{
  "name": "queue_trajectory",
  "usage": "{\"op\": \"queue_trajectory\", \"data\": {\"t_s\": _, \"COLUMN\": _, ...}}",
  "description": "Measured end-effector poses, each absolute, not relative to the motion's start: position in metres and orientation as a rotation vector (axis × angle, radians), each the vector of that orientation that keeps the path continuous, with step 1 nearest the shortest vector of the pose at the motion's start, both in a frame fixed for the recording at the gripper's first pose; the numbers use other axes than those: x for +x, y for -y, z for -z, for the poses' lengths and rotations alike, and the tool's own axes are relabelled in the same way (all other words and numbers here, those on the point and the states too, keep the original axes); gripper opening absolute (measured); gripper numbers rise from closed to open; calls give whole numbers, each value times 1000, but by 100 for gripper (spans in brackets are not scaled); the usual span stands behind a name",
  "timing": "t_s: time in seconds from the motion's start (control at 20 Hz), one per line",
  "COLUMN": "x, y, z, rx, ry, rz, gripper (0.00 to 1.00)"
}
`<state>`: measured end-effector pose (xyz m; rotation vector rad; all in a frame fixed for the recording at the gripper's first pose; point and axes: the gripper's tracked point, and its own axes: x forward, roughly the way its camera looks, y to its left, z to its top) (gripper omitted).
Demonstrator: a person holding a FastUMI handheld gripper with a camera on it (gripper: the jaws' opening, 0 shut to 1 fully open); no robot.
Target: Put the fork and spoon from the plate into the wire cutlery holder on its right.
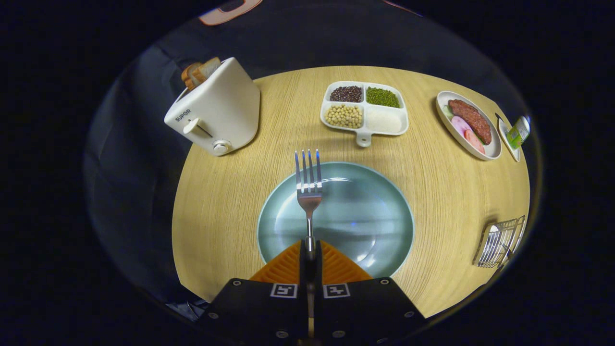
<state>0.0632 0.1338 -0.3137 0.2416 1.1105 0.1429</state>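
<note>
The fork [308, 190] stands out straight ahead of the gripper [310, 259], its handle clamped between the two orange fingers [283, 266], which are closed on it with no gap showing. Its tines point far, reaching just past the far rim of the plate [375, 192], and the whole fork appears lifted over the plate's left half rather than lying in it. The plate is a pale blue-green dish, bare inside apart from light reflections.

To the right, well apart from the plate near the table's right edge, sits the wire cutlery holder [499, 242] (a small metal rack; what is inside it cannot be told).

Farther off, beyond the plate, a white divided tray [363, 129] holds dark red beans, green beans, yellow soybeans and something white, each in its own compartment. To the far right an oval dish [489, 153] carries a brown slab of meat and pink slices, with a small dish and a green-labelled packet [519, 132] just beside it. To the far left a white toaster [216, 113] has slices of bread [199, 72] sticking up from its slots.

Everything rests on a round light wooden table [230, 192], with dark cloth behind and around it.
</note>
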Motion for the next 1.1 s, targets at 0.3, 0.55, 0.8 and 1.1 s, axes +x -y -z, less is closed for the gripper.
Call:
{"op": "queue_trajectory", "data": {"t_s": 0.3, "x": 43, "y": -86, "z": 273, "rx": 307, "ry": -1007, "rz": -72, "gripper": 5}}
{"op": "queue_trajectory", "data": {"t_s": 0.55, "x": 8, "y": -18, "z": 263, "rx": 350, "ry": -968, "rz": 36, "gripper": 5}}
{"op": "queue_trajectory", "data": {"t_s": 0.8, "x": -40, "y": 63, "z": 271, "rx": 393, "ry": -981, "rz": 160, "gripper": 5}}
{"op": "queue_trajectory", "data": {"t_s": 1.1, "x": -67, "y": 121, "z": 286, "rx": 399, "ry": -1005, "rz": 249, "gripper": 5}}
